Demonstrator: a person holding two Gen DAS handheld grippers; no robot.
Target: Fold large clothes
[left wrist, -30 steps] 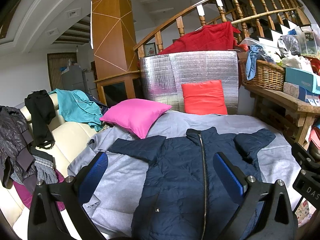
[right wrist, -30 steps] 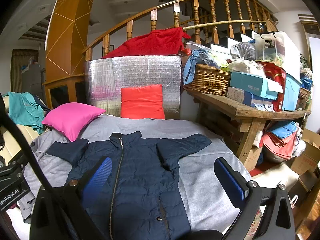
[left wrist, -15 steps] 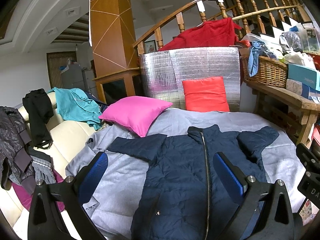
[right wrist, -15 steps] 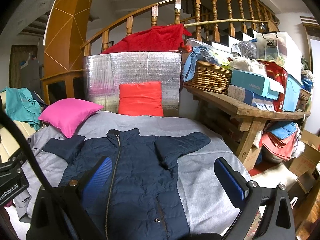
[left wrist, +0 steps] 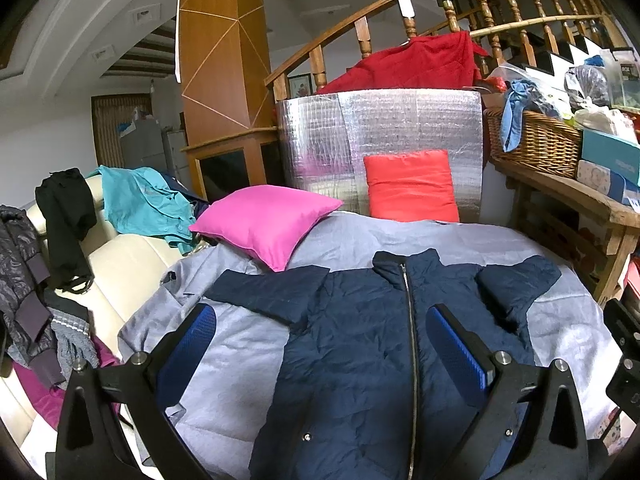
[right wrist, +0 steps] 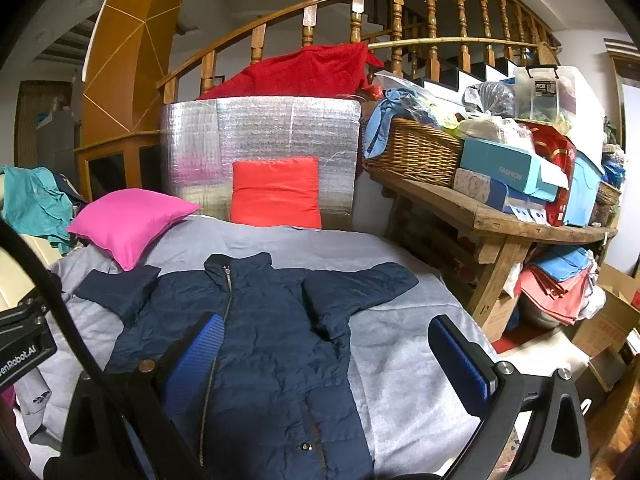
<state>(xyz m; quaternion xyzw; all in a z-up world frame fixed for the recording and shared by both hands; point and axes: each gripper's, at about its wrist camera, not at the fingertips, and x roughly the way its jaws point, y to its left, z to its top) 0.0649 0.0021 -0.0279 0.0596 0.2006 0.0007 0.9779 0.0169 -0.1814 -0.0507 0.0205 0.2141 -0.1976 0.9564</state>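
Observation:
A navy quilted zip jacket (left wrist: 360,340) lies flat, front up, on a grey-covered bed (left wrist: 240,344), collar toward the far end, both sleeves spread out. It also shows in the right wrist view (right wrist: 264,320). My left gripper (left wrist: 320,340) is open and empty, hovering above the jacket's left half. My right gripper (right wrist: 324,348) is open and empty, hovering above the jacket's right half and its right sleeve (right wrist: 360,288). The grey bed cover (right wrist: 400,360) shows bare to the right of the jacket.
A pink pillow (left wrist: 264,220) and a red pillow (left wrist: 412,184) lie at the bed's far end against a silver foil panel (left wrist: 380,128). A cream sofa (left wrist: 120,260) with clothes stands left. A cluttered wooden bench (right wrist: 500,216) and boxes stand right.
Both grippers have drifted slightly to the left over the jacket, so it sits further right in both views. The jacket has not moved. Both grippers stay open.

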